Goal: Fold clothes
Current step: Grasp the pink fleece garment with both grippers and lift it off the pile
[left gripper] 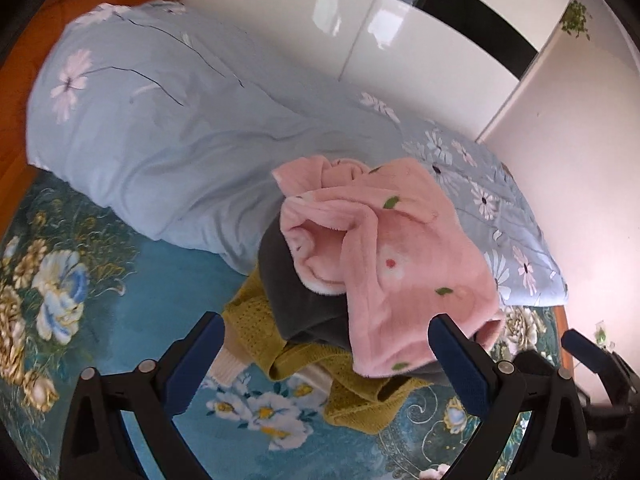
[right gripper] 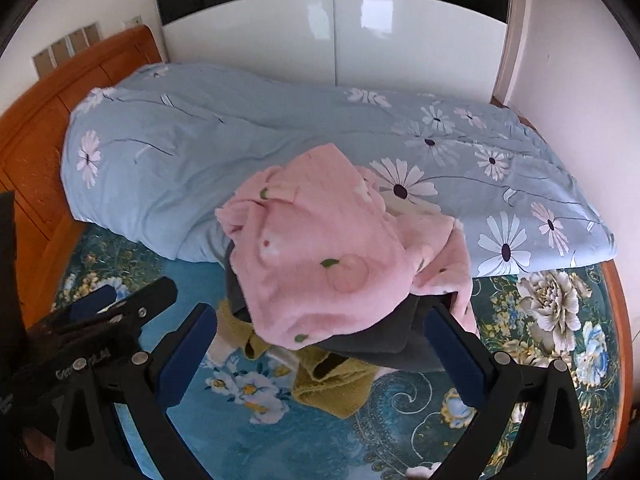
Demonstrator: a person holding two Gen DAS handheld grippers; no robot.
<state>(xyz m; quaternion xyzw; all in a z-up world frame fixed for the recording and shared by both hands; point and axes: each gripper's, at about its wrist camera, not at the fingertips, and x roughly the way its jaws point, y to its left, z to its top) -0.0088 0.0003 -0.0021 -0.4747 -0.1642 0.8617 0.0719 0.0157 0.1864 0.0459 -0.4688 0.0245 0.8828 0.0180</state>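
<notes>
Both grippers, left gripper (left gripper: pixel 326 350) and right gripper (right gripper: pixel 320 344), wide open, holding nothing. Pink garment (right gripper: pixel 320 256) tops grey garment (right gripper: pixel 372 344) and yellow knit (right gripper: pixel 340 388) mid-bed (right gripper: pixel 240 432).

- Glossy white wardrobe (right gripper: pixel 332 36) behind the bed, catching bright window reflections
- Orange wooden headboard (right gripper: pixel 36 128) at left
- Rolled pale-blue floral duvet (right gripper: pixel 240 128) on a teal flowered bedsheet (right gripper: pixel 420 420)
- Pinkish wall (right gripper: pixel 572 60) at right

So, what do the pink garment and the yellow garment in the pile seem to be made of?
The pink garment looks like soft fleece or plush: a fuzzy, matte nap, thick rounded folds, and printed fruit and leaves. The yellow garment looks like open knit, perhaps wool or acrylic yarn: a regular mesh of small holes shows. The fibre itself cannot be told.
</notes>
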